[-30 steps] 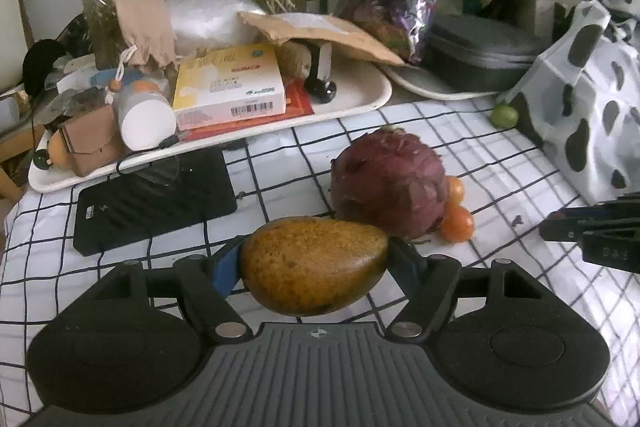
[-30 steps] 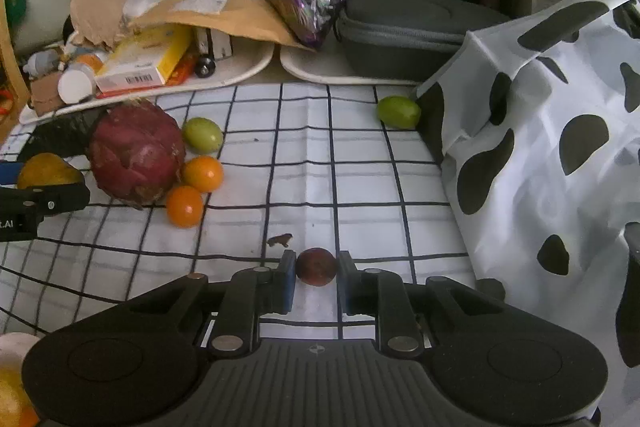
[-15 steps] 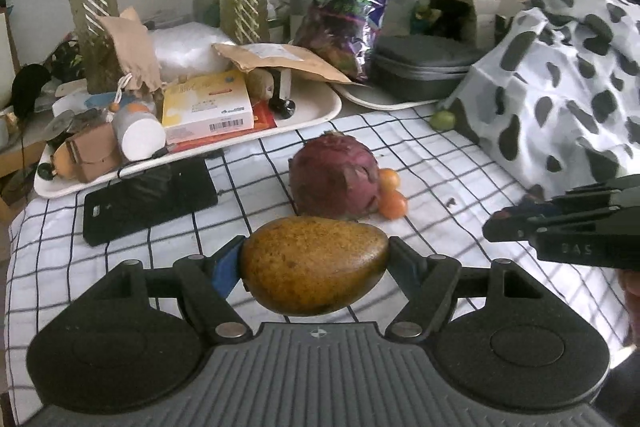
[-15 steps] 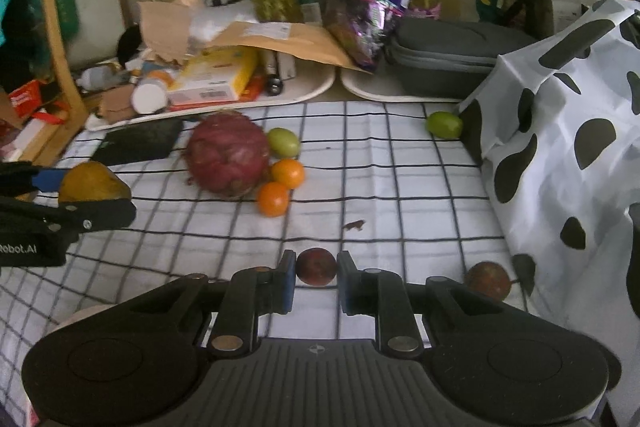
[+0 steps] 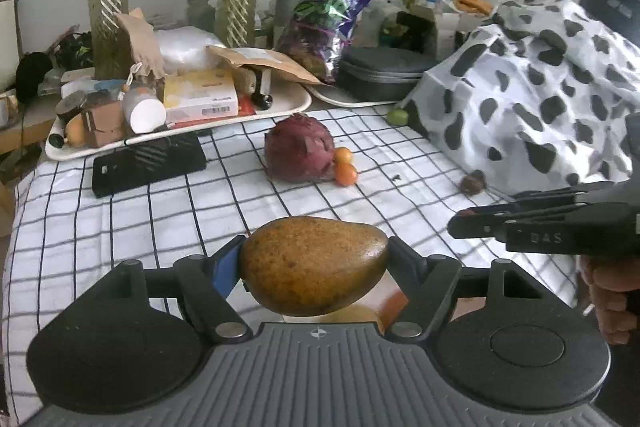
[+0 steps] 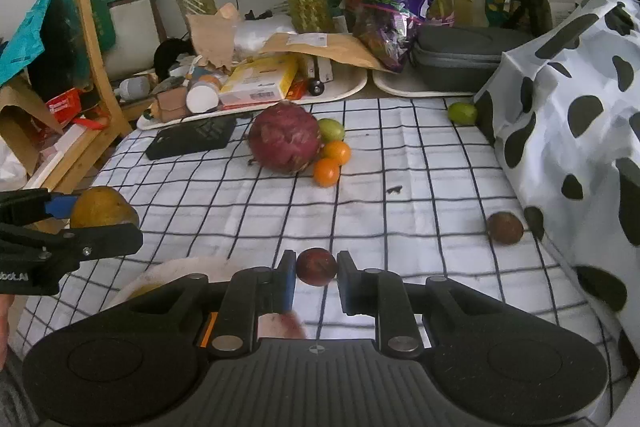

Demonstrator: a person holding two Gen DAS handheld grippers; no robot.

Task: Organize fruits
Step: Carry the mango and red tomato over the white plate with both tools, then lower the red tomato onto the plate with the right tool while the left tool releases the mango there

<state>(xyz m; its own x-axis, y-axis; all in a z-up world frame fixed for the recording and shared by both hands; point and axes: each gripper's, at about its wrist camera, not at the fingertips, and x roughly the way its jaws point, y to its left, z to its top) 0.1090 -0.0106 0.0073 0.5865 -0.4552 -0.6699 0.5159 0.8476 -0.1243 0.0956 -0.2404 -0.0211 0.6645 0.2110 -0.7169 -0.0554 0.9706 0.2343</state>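
My left gripper (image 5: 315, 267) is shut on a yellow-brown mango (image 5: 314, 266), held above the checked cloth; it also shows at the left of the right wrist view as the mango (image 6: 103, 207). My right gripper (image 6: 317, 267) is shut on a small dark red round fruit (image 6: 317, 266). On the cloth lie a purple dragon fruit (image 6: 284, 137), two small oranges (image 6: 331, 161), a green fruit (image 6: 331, 129) behind them, another green fruit (image 6: 462, 112) and a brown round fruit (image 6: 505, 227). A pale plate (image 6: 176, 273) with fruit shows under both grippers.
A cow-patterned cloth (image 6: 568, 107) covers a bulky shape on the right. A black flat device (image 6: 191, 141) lies near cluttered white trays (image 6: 352, 87) at the back, with glass vases of plants and a purple bag. A wooden rack (image 6: 96, 67) stands left.
Both grippers have drawn back and risen from the far fruits, each keeping its fruit. The brown fruit and the plate have come into view.
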